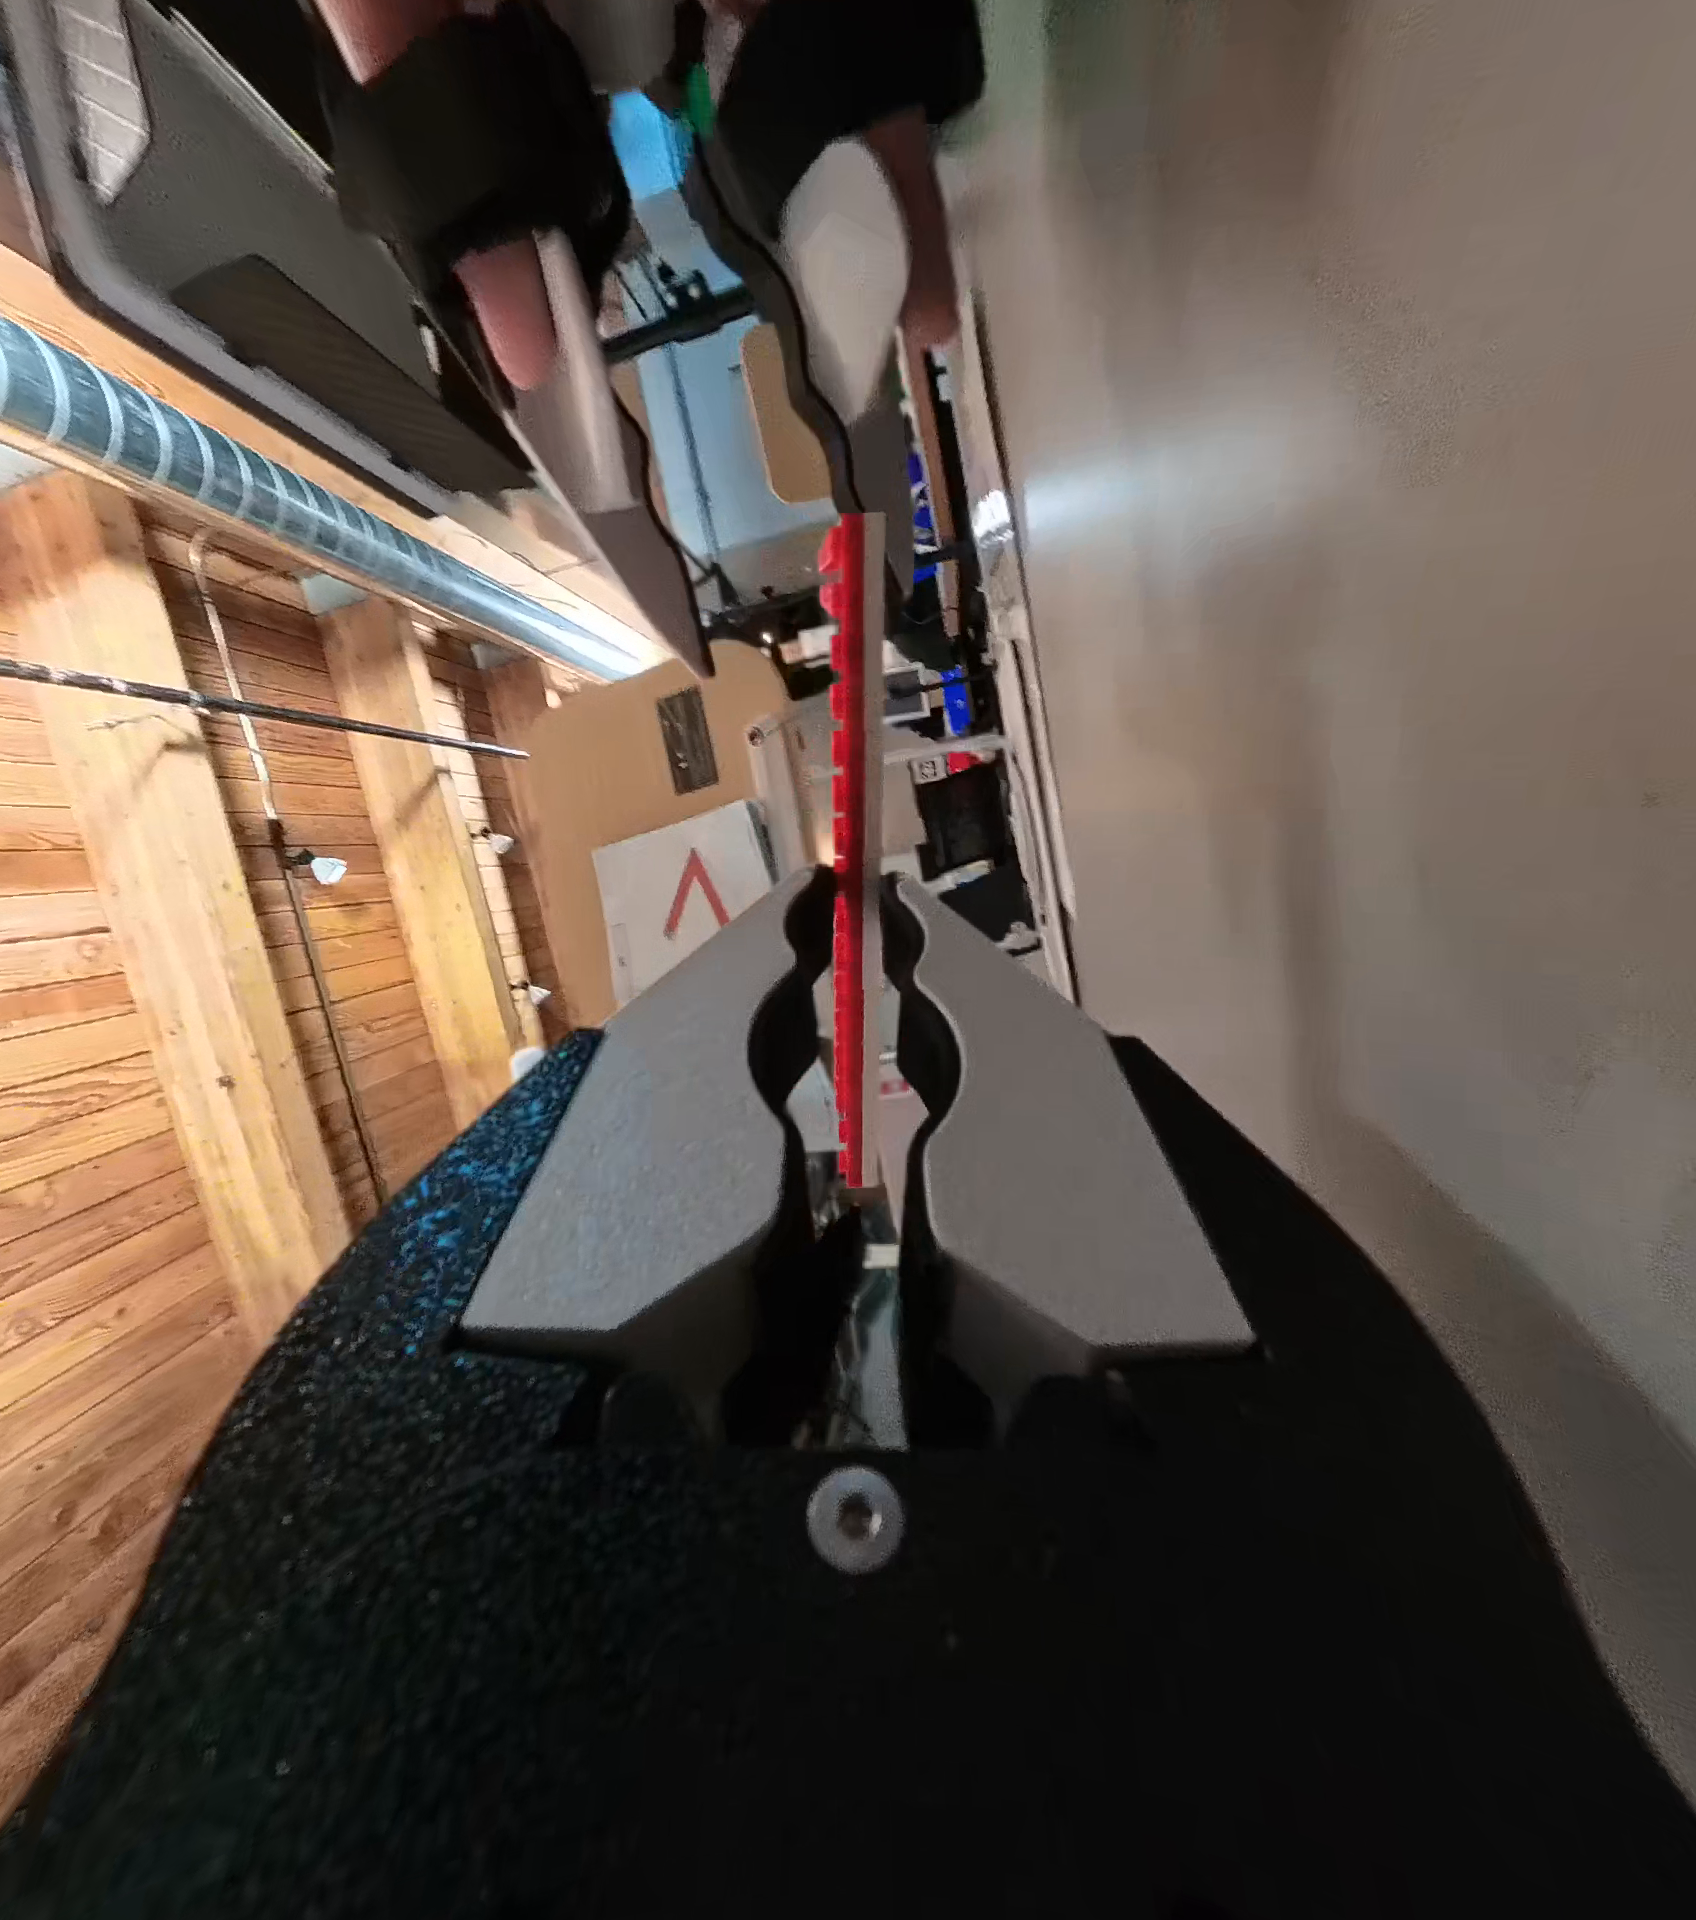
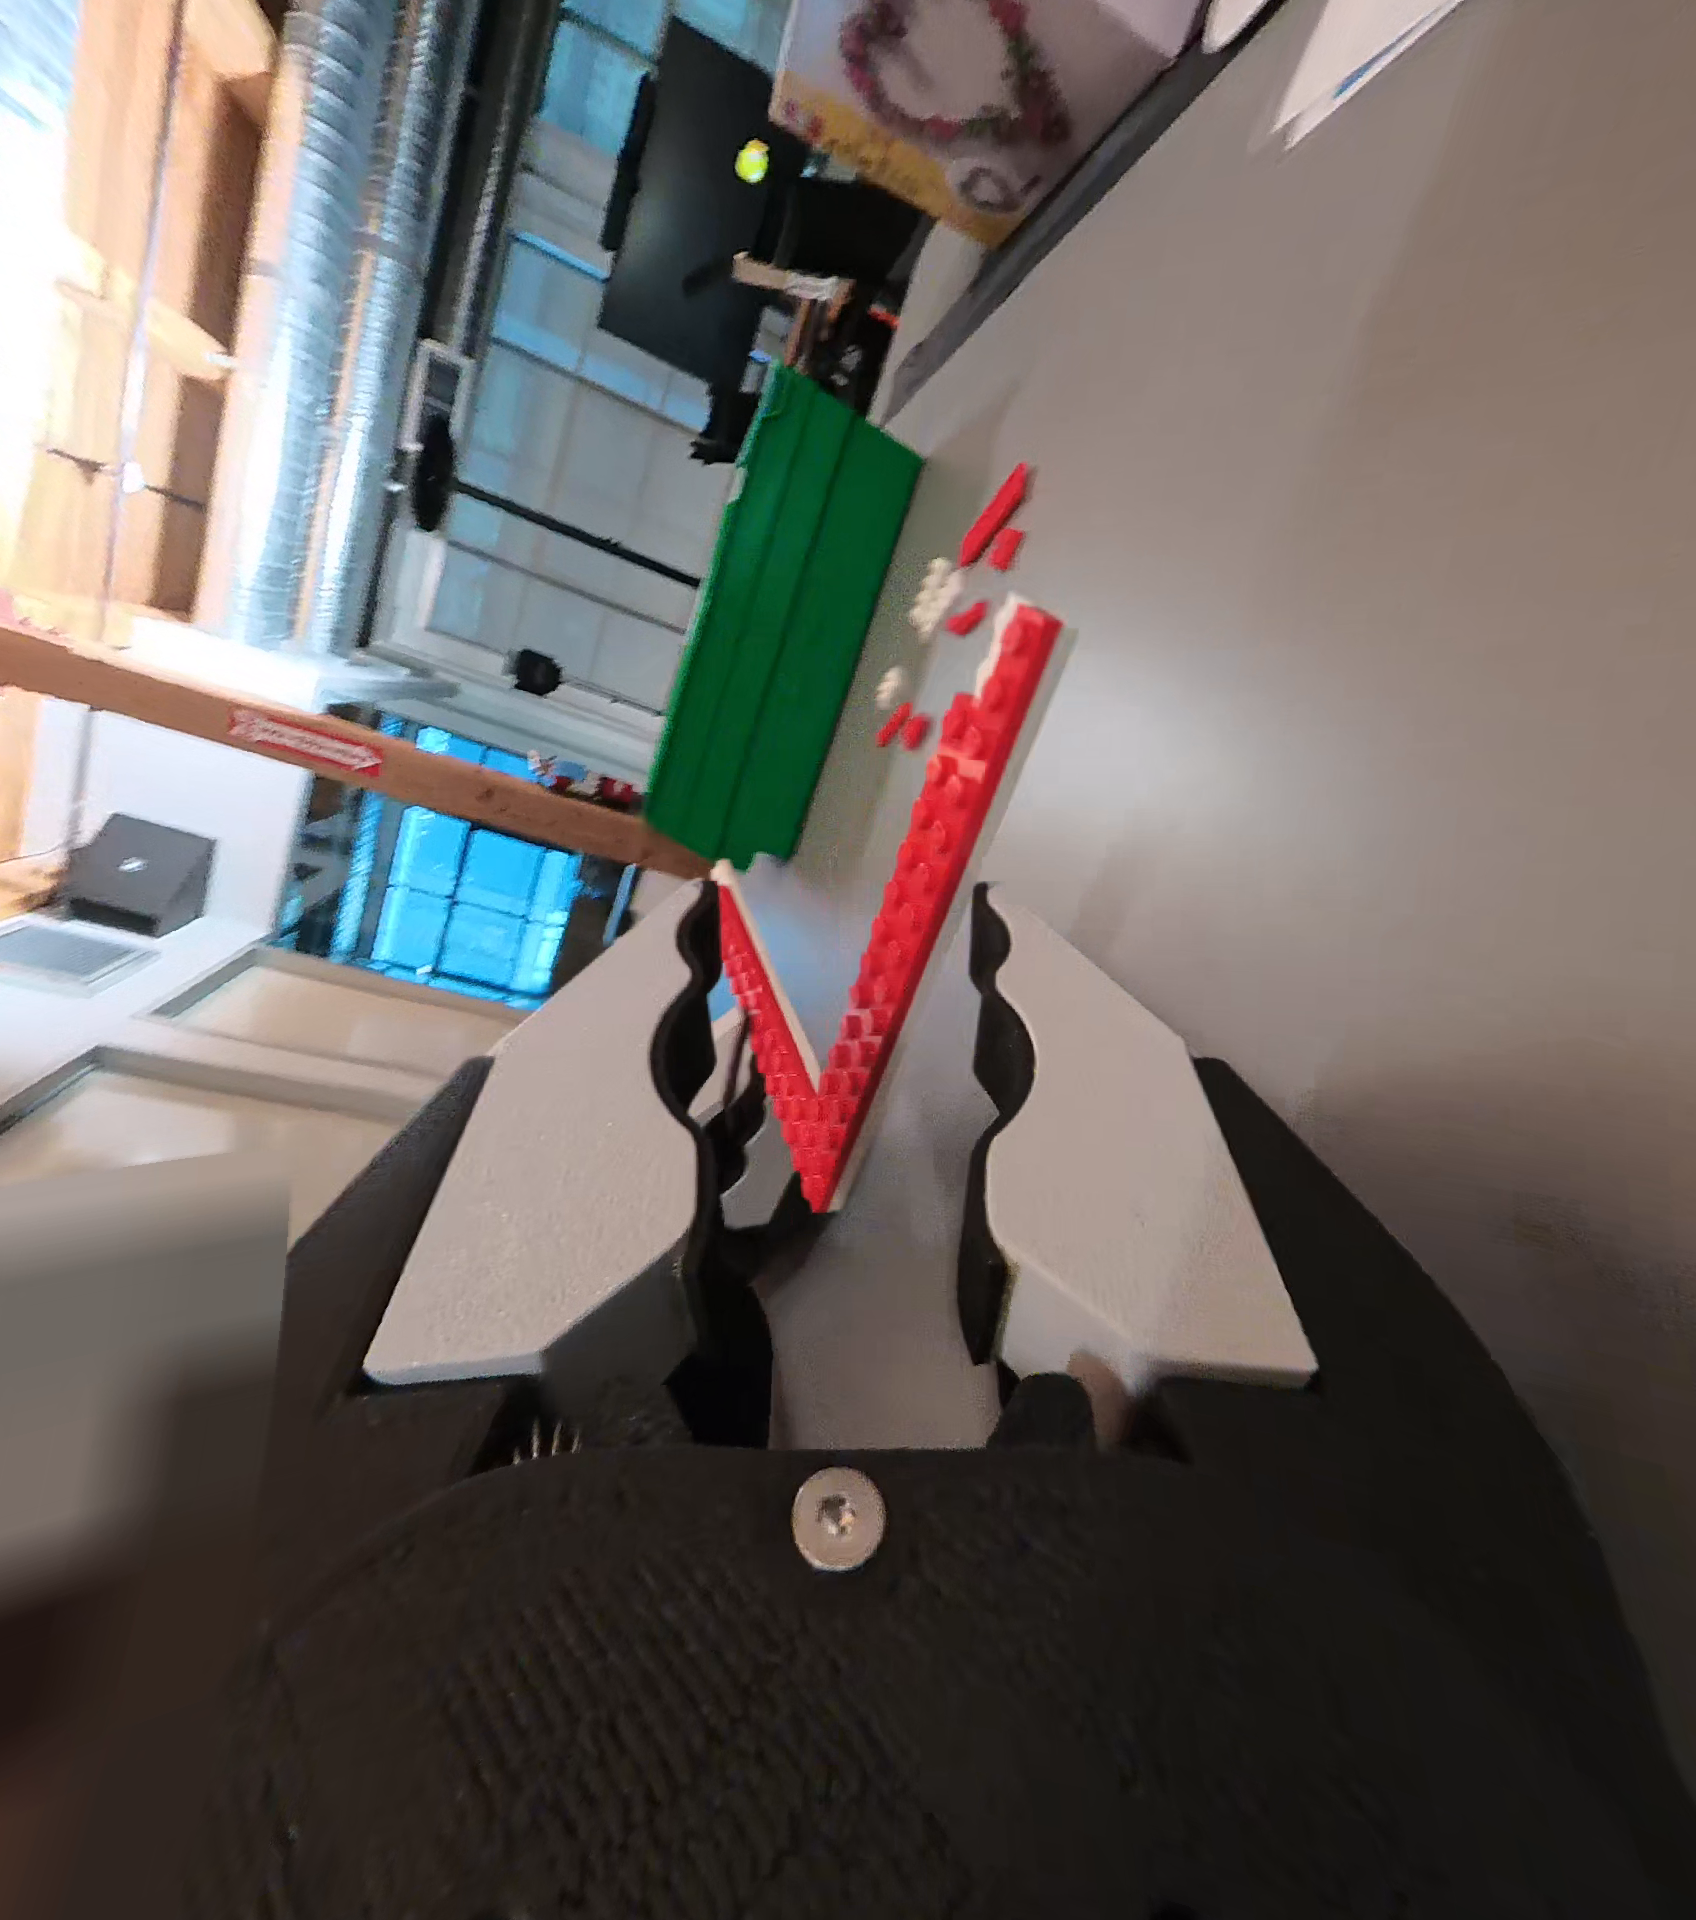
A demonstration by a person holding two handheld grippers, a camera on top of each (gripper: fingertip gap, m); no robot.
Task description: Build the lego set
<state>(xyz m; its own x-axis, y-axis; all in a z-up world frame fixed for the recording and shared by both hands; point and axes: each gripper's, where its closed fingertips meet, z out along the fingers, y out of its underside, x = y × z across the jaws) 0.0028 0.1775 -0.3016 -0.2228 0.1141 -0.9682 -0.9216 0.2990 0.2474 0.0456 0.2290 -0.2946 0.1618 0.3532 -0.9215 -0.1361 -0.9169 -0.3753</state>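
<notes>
A red-on-white lego assembly (image 1: 852, 790) shows edge-on in the left wrist view, lifted beside the grey table. My left gripper (image 1: 859, 883) is shut on its near part. In the right wrist view the same assembly (image 2: 937, 862) reads as a V of two studded red strips on white plates. My right gripper (image 2: 844, 894) is open around it, with the V's corner deep between the fingers and the left fingertip by the short arm's end. The right gripper also shows in the left wrist view (image 1: 797, 623), open at the assembly's far end.
Loose red pieces (image 2: 995, 520) and white pieces (image 2: 932, 597) lie on the grey table (image 2: 1395, 831) beyond the assembly. A green box (image 2: 792, 623) stands behind them, with a printed box (image 2: 958, 114) farther back. A person's arms hold the right gripper. The left gripper's tips are roughly 7 cm from the right gripper's.
</notes>
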